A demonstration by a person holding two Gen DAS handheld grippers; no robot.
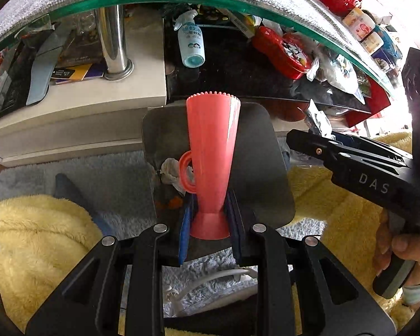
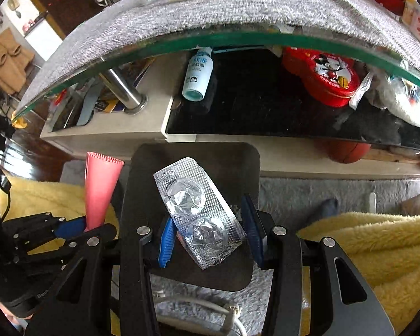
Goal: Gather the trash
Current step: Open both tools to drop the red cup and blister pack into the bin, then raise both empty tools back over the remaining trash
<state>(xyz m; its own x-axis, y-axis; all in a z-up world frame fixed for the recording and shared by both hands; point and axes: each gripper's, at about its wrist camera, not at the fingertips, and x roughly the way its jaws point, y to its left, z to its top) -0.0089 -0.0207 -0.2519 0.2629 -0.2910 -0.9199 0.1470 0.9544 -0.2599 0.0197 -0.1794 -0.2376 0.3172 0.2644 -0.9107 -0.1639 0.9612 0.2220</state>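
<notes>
My left gripper [image 1: 210,221] is shut on the pink handle [image 1: 212,156] of a dark dustpan [image 1: 263,162], held level over the rug; crumpled tissue [image 1: 169,172] lies in the pan. My right gripper [image 2: 207,238] is shut on a silver blister pack [image 2: 198,212] with both pockets burst, held above the dustpan [image 2: 226,162]. In the left wrist view the right gripper [image 1: 316,137] comes in from the right with the foil pack [image 1: 317,119] at its tip. The left gripper [image 2: 70,228] and pink handle [image 2: 100,184] show at the left of the right wrist view.
A glass coffee table [image 2: 238,37] with a grey mat [image 2: 210,8] lies ahead. Its lower shelf holds a white spray bottle [image 2: 197,75], a red Mickey tin [image 2: 324,75] and plastic bags [image 2: 403,100]. Yellow fleece blankets [image 2: 378,240] and a grey rug [image 1: 112,179] lie below.
</notes>
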